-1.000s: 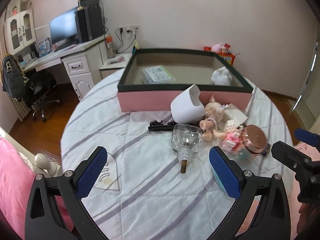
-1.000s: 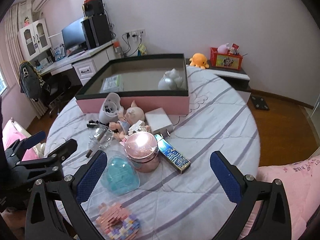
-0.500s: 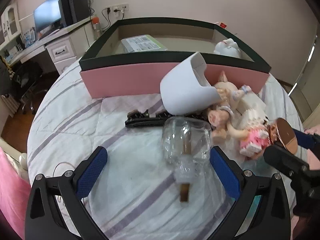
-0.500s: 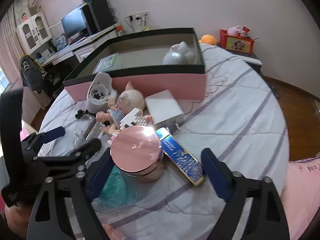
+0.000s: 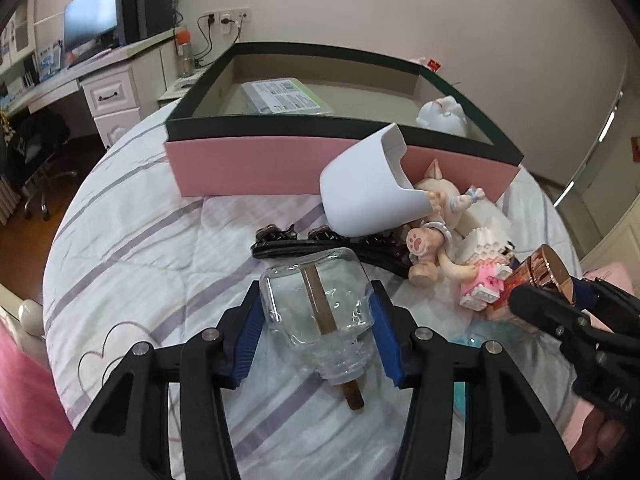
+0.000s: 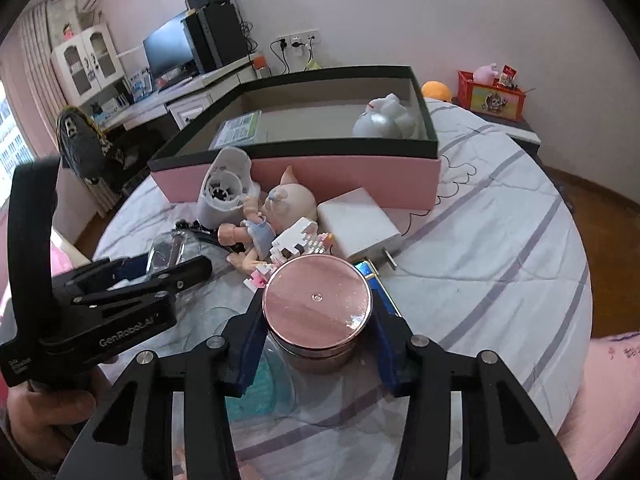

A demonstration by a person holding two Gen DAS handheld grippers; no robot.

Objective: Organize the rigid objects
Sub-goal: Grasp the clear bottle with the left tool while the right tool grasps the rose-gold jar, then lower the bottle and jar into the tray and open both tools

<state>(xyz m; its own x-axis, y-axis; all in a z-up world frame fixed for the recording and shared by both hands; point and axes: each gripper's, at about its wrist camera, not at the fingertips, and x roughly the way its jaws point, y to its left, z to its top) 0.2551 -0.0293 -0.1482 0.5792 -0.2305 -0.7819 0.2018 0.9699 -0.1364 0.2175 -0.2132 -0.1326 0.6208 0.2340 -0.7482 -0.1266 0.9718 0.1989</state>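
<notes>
My left gripper (image 5: 316, 320) is shut on a clear skull-shaped glass bottle (image 5: 320, 308) with a wooden stick inside, lying on the bedspread. My right gripper (image 6: 316, 320) is shut on a jar with a rose-gold lid (image 6: 317, 302); that jar also shows in the left wrist view (image 5: 540, 276). A pink box with a dark rim (image 5: 240, 172) stands behind, holding a flat packet (image 5: 284, 96) and a white figurine (image 5: 442, 114). In front of it lie a white cup-like part (image 5: 368, 188), a piglet doll (image 5: 432, 236) and a pink-white brick model (image 5: 484, 276).
A black hair clip (image 5: 292, 244) lies behind the bottle. A white flat box (image 6: 358, 224) and a blue packet (image 6: 376, 280) lie right of the doll. A teal dome (image 6: 272, 376) sits under my right gripper. A desk with a monitor (image 5: 92, 20) stands far left.
Both grippers moved forward and closed: the left one around the glass bottle, the right one around the rose-gold-lidded jar.
</notes>
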